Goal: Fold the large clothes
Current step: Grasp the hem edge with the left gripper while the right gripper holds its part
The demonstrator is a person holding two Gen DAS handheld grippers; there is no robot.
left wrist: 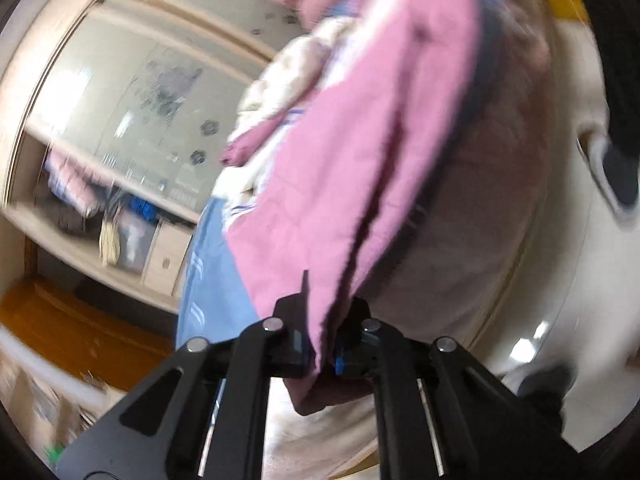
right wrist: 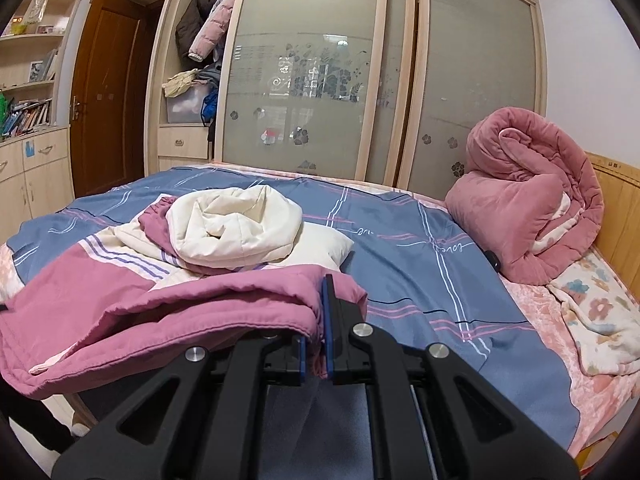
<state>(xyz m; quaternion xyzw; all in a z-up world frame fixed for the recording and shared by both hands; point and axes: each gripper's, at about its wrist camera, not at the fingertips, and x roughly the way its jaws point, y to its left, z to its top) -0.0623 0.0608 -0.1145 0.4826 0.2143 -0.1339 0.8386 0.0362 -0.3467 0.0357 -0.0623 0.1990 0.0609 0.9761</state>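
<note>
A large pink and cream quilt [right wrist: 160, 304] lies bunched on the bed, its cream part [right wrist: 236, 224] rolled in a heap behind. My right gripper [right wrist: 316, 344] is shut on the quilt's pink folded edge near the bed's front. In the tilted, blurred left wrist view, my left gripper [left wrist: 324, 344] is shut on a pink edge of the same quilt [left wrist: 360, 152], which stretches away from the fingers over the blue sheet [left wrist: 208, 280].
The bed [right wrist: 400, 240] has a blue checked sheet. A rolled pink blanket [right wrist: 528, 204] and a floral blanket [right wrist: 600, 320] lie at the right by the wooden headboard [right wrist: 620, 208]. A sliding-door wardrobe [right wrist: 360, 80] stands behind; a bookshelf [right wrist: 28, 92] and door [right wrist: 108, 92] stand left.
</note>
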